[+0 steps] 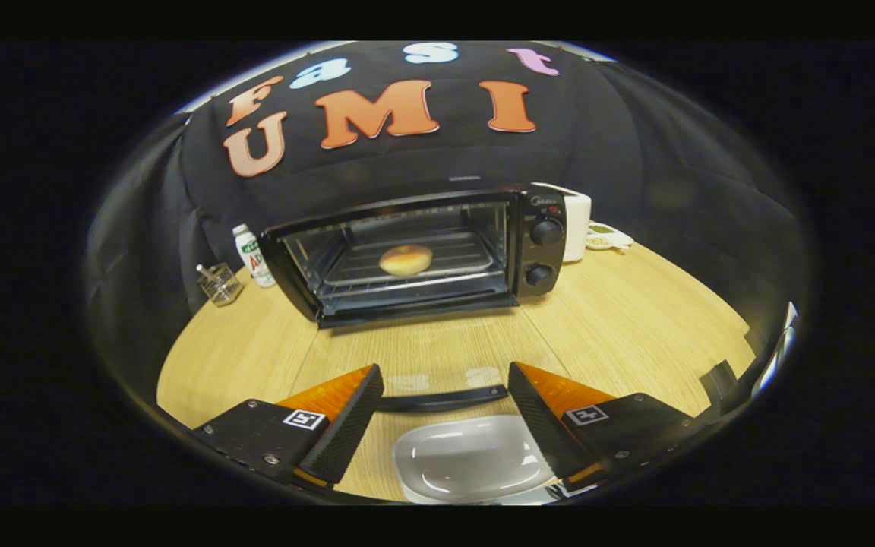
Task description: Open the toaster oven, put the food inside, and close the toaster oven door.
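Toaster oven (415, 254) sits open on the desk (635, 327), a bun (405, 260) on its rack. Hand-held gripper (445, 403) fingers spread apart, straddling the door handle (441, 399); labels unreadable.

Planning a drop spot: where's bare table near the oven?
Free: the table right of the toaster oven, before the small dishes. Crowded: between the open tongs, over the open door's handle and white plate; and left, by the bottle and glass holder.
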A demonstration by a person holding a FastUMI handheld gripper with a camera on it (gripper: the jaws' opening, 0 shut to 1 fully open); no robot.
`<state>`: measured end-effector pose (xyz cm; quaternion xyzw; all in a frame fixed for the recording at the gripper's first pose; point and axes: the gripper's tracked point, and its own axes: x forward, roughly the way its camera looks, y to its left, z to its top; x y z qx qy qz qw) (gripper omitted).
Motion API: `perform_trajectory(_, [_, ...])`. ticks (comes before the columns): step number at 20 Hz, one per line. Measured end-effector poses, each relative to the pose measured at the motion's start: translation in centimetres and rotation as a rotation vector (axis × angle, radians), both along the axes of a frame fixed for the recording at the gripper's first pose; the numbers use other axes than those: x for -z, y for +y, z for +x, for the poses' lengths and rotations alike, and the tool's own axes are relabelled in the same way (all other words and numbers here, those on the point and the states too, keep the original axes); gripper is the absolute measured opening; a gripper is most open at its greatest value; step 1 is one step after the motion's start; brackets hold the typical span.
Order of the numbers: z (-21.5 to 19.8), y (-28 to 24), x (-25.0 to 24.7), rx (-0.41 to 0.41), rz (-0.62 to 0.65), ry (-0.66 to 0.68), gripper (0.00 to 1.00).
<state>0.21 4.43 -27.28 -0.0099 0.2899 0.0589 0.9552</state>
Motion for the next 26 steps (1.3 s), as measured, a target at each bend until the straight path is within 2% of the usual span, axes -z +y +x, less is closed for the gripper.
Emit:
perform_trajectory(5, [-1.7, 0.4, 3.3, -0.044, -0.079, 0.063, 0.99])
perform_trajectory(10, [-1.4, 1.3, 5.3, -0.068, -0.121, 0.093, 0.99])
perform_trajectory(15, [-1.2, 1.6, 5.6, -0.079, -0.109, 0.088, 0.99])
perform_trajectory(26, [0.0, 2.0, 0.0, -0.082, -0.071, 0.014, 0.99])
